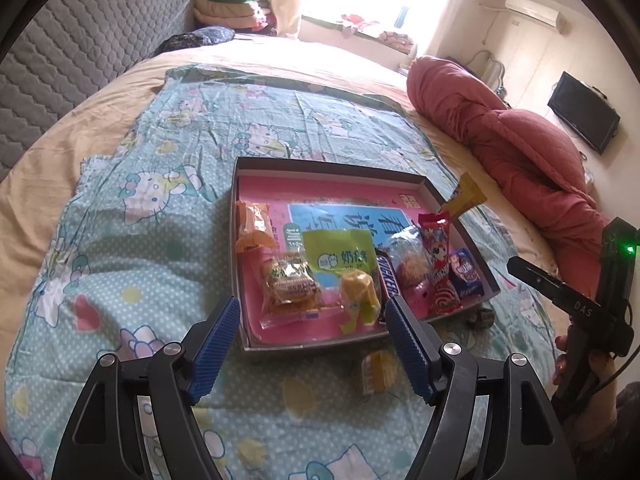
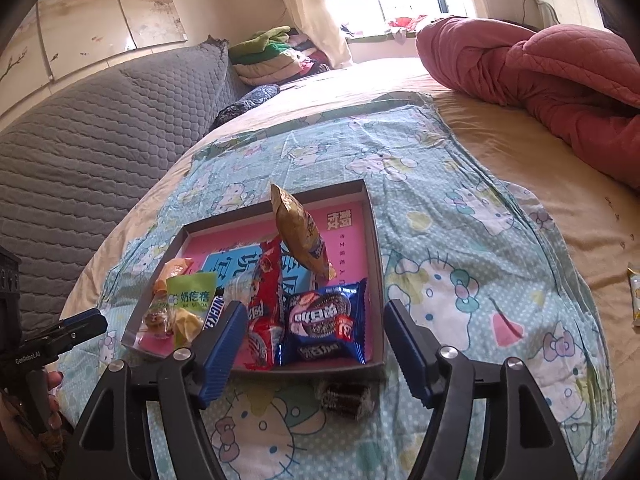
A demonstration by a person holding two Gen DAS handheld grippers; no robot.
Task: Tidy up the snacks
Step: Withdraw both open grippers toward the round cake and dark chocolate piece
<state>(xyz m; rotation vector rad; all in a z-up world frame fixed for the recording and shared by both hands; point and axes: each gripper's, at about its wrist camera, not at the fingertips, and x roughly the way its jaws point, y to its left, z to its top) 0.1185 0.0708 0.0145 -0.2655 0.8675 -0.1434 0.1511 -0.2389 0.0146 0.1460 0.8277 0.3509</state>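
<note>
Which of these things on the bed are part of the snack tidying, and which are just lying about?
Part of the job:
- tray
- blue cookie pack
- gold snack bag
- green pouch
- dark candy outside the tray
- yellow snack outside the tray

Lying about:
- red quilt
- folded clothes
- grey headboard

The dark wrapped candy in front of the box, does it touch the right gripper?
Apart. In the right wrist view, dark candy lies on the cloth between the open right gripper's fingers, untouched.
</note>
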